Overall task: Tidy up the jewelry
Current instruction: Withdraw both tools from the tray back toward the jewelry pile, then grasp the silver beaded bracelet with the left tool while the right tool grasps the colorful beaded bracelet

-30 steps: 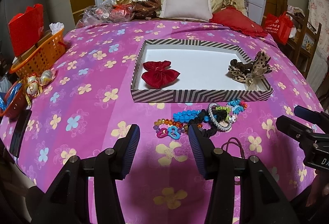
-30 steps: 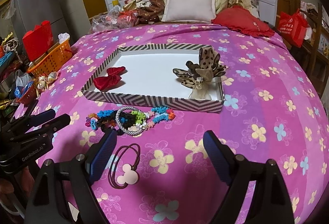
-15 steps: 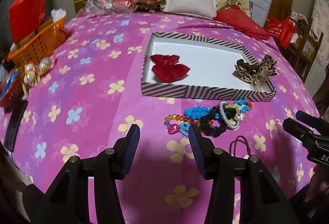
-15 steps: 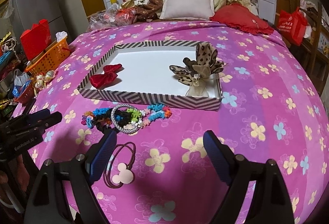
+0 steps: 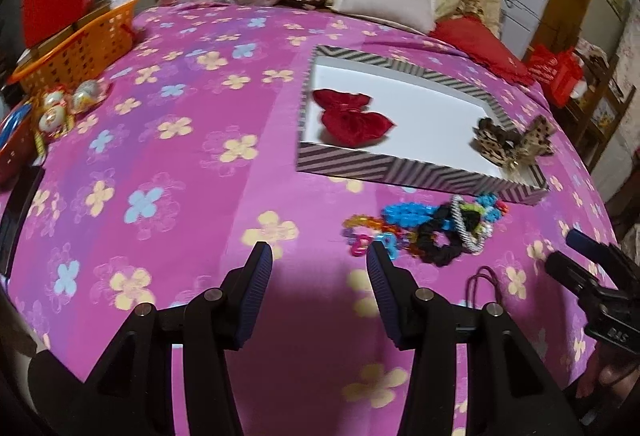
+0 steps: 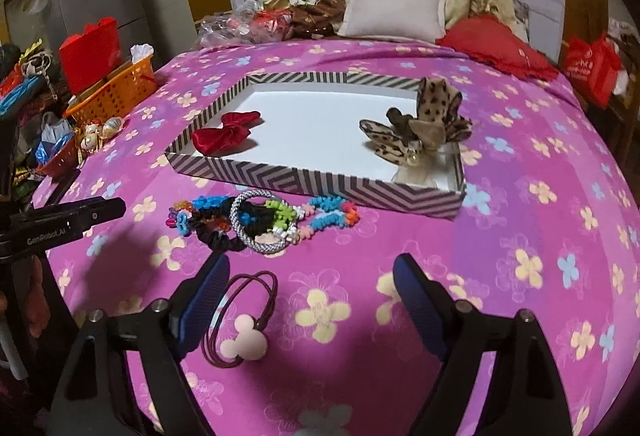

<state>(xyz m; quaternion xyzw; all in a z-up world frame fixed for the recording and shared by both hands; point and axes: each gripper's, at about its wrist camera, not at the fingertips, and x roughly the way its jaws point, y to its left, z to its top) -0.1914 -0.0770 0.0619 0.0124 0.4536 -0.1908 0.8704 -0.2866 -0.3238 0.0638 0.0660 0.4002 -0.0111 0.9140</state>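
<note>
A striped tray (image 5: 400,171) (image 6: 320,183) lies on the pink flowered bedspread. It holds a red bow (image 5: 352,119) (image 6: 224,133) and a leopard-print bow (image 5: 512,141) (image 6: 420,127). In front of the tray lies a pile of bead bracelets and scrunchies (image 5: 432,228) (image 6: 260,220). A maroon hair tie with a pink mouse charm (image 6: 244,328) lies nearer, by the right gripper's left finger. My left gripper (image 5: 320,268) is open and empty, left of the pile. My right gripper (image 6: 308,280) is open wide and empty, above the bedspread.
An orange basket (image 5: 76,43) (image 6: 116,91) with a red bag sits at the bed's left edge, with trinkets (image 5: 64,107) beside it. Pillows (image 6: 394,11) and clutter lie at the far end. A red bag (image 6: 592,67) stands off the right side.
The left gripper has swung left, so the tray and pile now sit further right in its view. The right gripper has moved slightly forward. Both stay open.
</note>
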